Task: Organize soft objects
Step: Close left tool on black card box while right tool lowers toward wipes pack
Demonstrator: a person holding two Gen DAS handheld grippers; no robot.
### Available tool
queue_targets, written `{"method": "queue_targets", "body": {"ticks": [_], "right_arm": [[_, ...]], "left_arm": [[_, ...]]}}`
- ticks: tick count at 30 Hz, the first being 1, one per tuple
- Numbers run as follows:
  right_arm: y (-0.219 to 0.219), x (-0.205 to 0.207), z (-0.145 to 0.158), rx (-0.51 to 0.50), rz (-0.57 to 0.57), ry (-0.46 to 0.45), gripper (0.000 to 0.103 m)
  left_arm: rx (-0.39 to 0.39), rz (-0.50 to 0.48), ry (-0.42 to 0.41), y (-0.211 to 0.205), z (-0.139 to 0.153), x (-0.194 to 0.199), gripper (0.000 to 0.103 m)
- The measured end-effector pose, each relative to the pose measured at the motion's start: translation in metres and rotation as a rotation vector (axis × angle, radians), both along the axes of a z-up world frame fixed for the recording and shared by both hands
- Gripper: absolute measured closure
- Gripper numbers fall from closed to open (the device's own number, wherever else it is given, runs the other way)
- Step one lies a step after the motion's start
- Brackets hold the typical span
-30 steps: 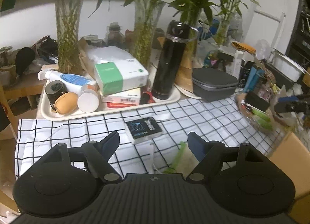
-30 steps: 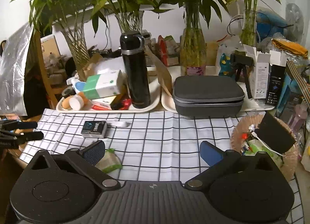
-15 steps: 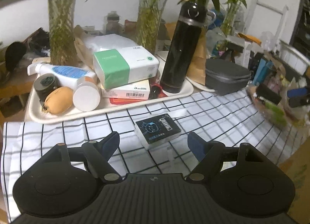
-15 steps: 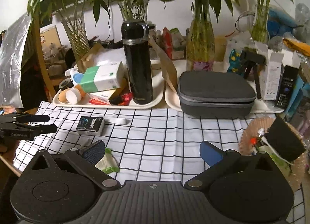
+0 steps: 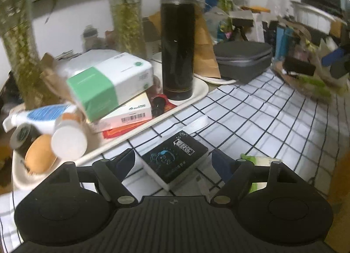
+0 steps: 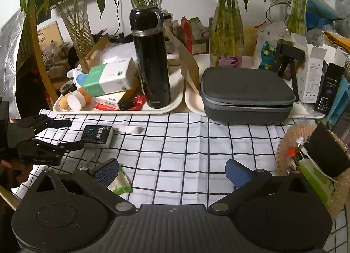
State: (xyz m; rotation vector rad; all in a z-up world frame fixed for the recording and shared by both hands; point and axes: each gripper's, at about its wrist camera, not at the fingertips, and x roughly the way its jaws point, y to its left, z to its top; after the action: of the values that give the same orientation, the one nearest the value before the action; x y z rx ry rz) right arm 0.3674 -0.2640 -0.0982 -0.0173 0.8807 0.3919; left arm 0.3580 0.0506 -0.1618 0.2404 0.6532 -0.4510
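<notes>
Your left claw was wide open, and the little black pack lay on the checked cloth right between its two fingers, low in the middle of the left camera's picture. The pads were not touching it yet. From the right camera, the same pack sat at the left side, just in front of the white tray.

The pack looked like a small pack of tissues, so I think it was light and squashy. It looked wrapped in smooth plastic, so it could slip. The best place to hold it was across its two long sides, near the middle, with a gentle squeeze.

Your right claw was wide open too, with nothing in it. A small green and white packet lay just beside its left finger, low and left in that picture. It looked thin and floppy, so it may bend when pinched. Take it by the thicker middle, not the edge.
</notes>
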Motion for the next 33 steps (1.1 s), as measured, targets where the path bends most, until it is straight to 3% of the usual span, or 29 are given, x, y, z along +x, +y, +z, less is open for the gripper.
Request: {"method": "queue_targets", "body": {"ticks": [7,17,22,26,32,33], "right_arm": [[0.0,0.005,-0.001,-0.006,-0.003,0.01,0.0],[0.004,0.007,-0.003,-0.023,0.007,0.014,0.0],[0.005,0.007,-0.002,-0.04,0.005,0.012,0.0],[0.006,0.006,-0.002,-0.041,0.017,0.014,0.0],[0.005,0.007,-0.002,-0.043,0.011,0.017,0.0],[0.005,0.006,-0.001,-0.044,0.012,0.015,0.0]], "left_arm": [[0.023,-0.055,0.012,-0.005,-0.01,0.023,0.026],[0.052,-0.11,0.096,-0.002,-0.027,0.032,0.026],[-0.043,-0.066,0.135,0.007,-0.021,0.039,0.026],[-0.078,-0.091,0.15,0.003,-0.02,0.04,0.026],[0.001,-0.094,0.099,-0.01,-0.026,0.037,0.027],[0.002,-0.083,0.109,-0.009,-0.028,0.038,0.036]]}}
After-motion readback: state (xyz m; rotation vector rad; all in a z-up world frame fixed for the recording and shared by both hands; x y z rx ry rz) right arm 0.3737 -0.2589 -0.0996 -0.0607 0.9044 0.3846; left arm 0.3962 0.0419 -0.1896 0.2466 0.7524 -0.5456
